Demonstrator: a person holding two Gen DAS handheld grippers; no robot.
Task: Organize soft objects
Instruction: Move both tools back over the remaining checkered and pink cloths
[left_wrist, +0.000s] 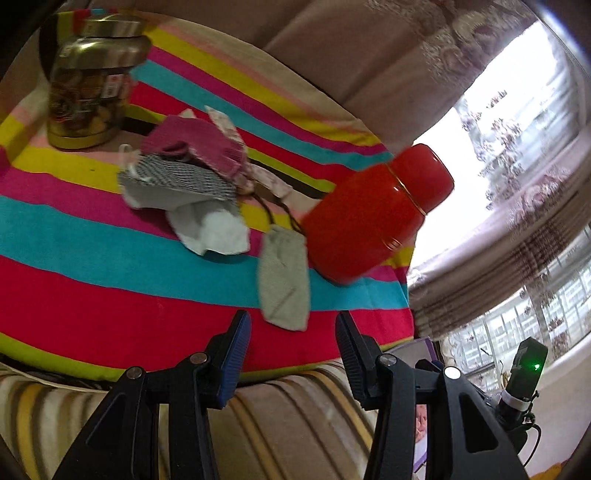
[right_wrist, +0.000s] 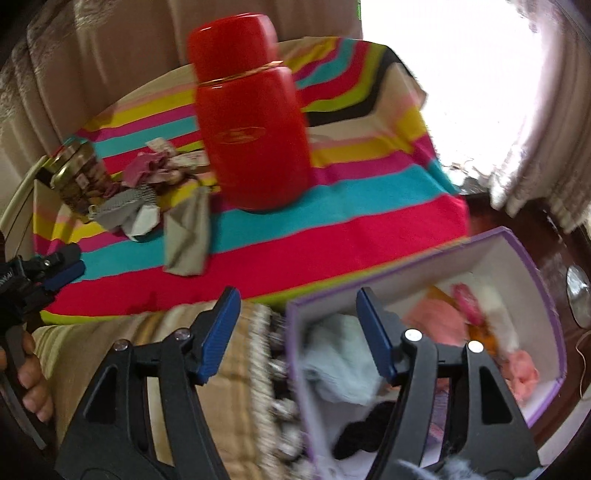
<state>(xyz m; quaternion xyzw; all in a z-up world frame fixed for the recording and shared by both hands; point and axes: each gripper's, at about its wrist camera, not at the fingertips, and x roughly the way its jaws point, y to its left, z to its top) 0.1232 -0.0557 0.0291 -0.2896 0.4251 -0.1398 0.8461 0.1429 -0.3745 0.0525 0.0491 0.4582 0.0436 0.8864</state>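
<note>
A heap of small soft pieces lies on the striped cloth (left_wrist: 74, 240): a magenta one (left_wrist: 195, 144), a grey checked one (left_wrist: 177, 181) and a white one (left_wrist: 214, 229). A grey sock (left_wrist: 284, 280) (right_wrist: 186, 236) lies apart, nearer the cloth's front edge. My left gripper (left_wrist: 291, 321) stands open and empty just short of that sock. A purple-rimmed white box (right_wrist: 535, 280) holds pale blue (right_wrist: 340, 362), pink (right_wrist: 436, 317) and black (right_wrist: 362, 424) soft items. Over the box's left rim, my right gripper (right_wrist: 297, 295) is open with nothing in it.
A red canister (left_wrist: 373, 214) (right_wrist: 255, 129) stands on the cloth right of the heap, a lidded glass jar (left_wrist: 92, 88) (right_wrist: 79, 177) to its left. A hand (right_wrist: 29, 380) holds the left gripper (right_wrist: 62, 266) at the far left. Curtains and a bright window lie behind.
</note>
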